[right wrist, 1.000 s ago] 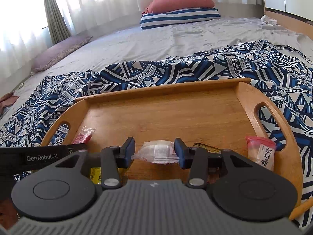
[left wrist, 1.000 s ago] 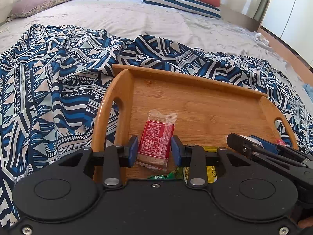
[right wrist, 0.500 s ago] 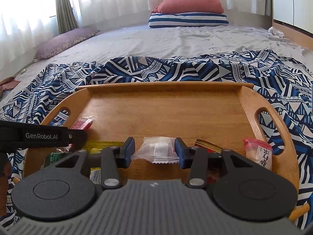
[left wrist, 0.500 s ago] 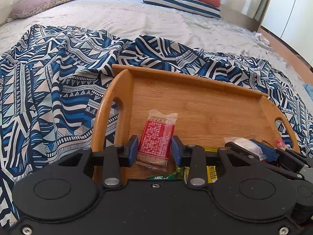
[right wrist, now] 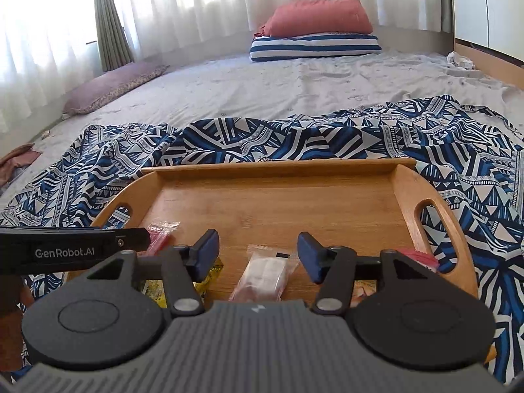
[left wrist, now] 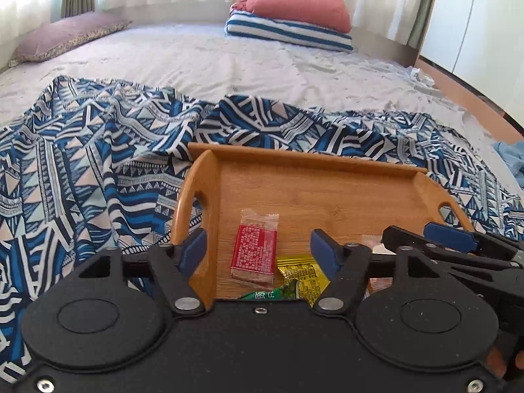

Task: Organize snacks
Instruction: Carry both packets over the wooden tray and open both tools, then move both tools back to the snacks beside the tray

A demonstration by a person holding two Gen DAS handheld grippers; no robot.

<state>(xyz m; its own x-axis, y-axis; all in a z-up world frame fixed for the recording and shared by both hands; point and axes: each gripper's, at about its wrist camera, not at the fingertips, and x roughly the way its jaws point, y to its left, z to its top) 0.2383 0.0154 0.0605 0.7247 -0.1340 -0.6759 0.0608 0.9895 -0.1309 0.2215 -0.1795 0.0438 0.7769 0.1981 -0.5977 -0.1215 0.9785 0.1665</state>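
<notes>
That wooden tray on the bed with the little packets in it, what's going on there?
A person holds a two-finger gripper in each hand and is sorting snacks into the wooden tray, which sits on a patterned blue cloth. Both are open: the left gripper hovers over a red packet, the right gripper over a clear-wrapped white snack. Both lie loose on the tray floor. A yellow packet lies beside the red one.

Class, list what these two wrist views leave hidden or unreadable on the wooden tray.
- Left wrist view: green packet mostly hidden by the left gripper body.
- Left wrist view: red packet print too small to read.
- Right wrist view: yellow packet largely hidden behind the right gripper.
</notes>
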